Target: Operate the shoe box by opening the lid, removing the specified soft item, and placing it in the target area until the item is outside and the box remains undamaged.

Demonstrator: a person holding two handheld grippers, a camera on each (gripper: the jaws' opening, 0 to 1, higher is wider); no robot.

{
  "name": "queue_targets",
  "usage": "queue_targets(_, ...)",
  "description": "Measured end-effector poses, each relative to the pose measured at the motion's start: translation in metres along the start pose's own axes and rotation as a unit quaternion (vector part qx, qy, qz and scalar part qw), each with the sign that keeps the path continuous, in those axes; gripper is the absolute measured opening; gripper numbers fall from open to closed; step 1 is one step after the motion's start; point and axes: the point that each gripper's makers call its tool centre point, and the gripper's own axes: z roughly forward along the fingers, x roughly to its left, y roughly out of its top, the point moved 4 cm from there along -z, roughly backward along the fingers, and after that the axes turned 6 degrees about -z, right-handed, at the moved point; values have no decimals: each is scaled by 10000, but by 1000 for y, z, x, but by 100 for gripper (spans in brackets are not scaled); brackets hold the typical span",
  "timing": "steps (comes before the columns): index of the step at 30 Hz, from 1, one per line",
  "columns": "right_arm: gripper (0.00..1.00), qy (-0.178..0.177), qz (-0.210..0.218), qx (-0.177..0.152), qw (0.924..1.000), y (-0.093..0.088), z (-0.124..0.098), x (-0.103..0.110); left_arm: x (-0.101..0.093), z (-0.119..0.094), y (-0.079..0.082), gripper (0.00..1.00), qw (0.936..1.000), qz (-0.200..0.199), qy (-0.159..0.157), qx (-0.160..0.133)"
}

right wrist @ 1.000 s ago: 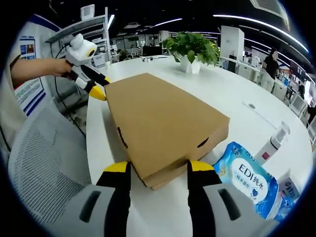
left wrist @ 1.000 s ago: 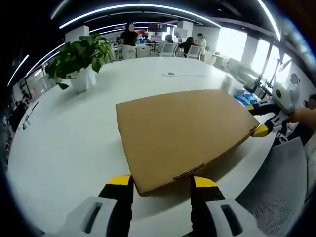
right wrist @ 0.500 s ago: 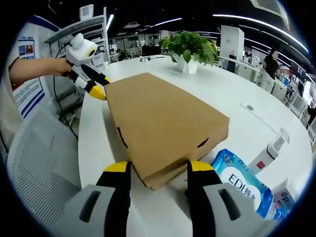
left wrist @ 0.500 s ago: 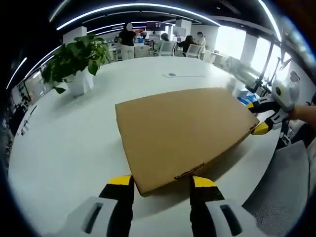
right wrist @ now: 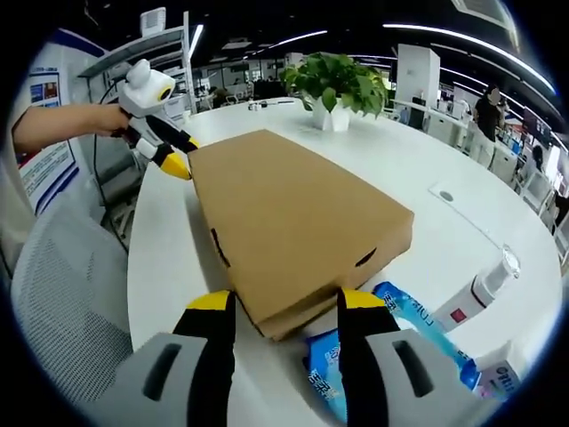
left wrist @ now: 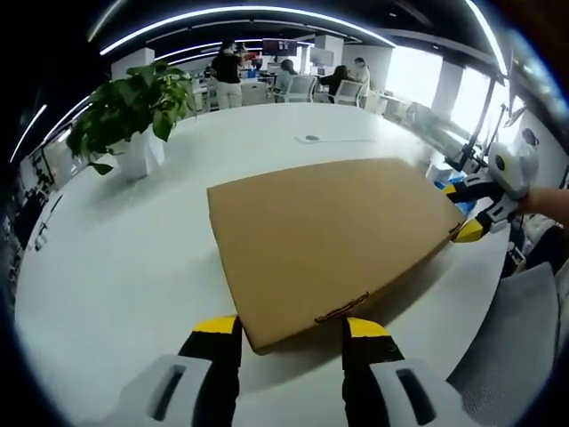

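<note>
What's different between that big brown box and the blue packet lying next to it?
The shoe box is plain brown cardboard, stiff and flat-topped; the blue packet is a soft, glossy wrapper with white print. The shoe box is far larger, while the blue packet is small and partly hidden behind the right tool. Both rest on the white table, and both look closed.

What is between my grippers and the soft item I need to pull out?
The closed lid of the shoe box. The left gripper and right gripper each straddle a corner of the box, and the item inside is hidden from both views.
</note>
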Motion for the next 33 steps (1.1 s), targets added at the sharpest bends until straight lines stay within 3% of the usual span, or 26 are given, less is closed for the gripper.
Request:
queue_targets(22,43,-64,-43,115,9999,1,4,-17,3,12,14,45,10000,44,-38,-52)
queue_targets(28,44,-126,260,59,9996,-1,1,-18,1,11,13,48,9998,-140,-37,-100)
queue_targets(33,48,-278,326,-27,9991,-3,-9,-17,-1,2,9,53,9999,-22,14,-161)
